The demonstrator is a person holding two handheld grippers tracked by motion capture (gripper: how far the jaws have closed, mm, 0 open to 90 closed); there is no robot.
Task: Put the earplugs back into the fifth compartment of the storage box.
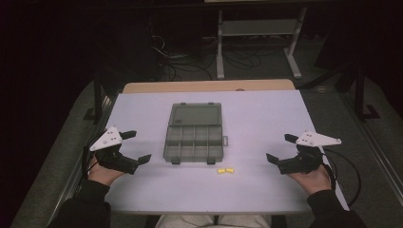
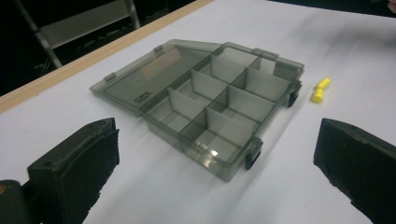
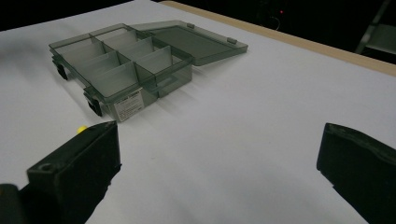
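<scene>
A: Where does the organiser box [image 1: 195, 140] sit?

B: In the middle of the pale surface [image 1: 266, 118], lid folded flat open on the side away from the person. The tray has its compartments bare as far as I can see, two dark latches on its near edge and a small white label on one end wall.

A: And the yellow pieces [image 1: 225, 170]?

B: Two small yellow pieces lying together on the surface, just off the box's near edge, toward its right-hand latch, not touching the box. In the left gripper view they lie past the box's far corner; in the right gripper view just a yellow speck peeks over one jaw.

A: The left tool [image 1: 135, 146]?

B: Released, jaws spread wide, nothing between them. It rests to the left of the box, well apart from it, pointing toward it, held in the person's left hand [image 1: 102, 173].

A: The right tool [image 1: 280, 148]?

B: Also released, jaws wide and bare. It is to the right of the box, well apart, with the yellow pieces between it and the box's near right corner, held by the right hand [image 1: 313, 179]
</scene>
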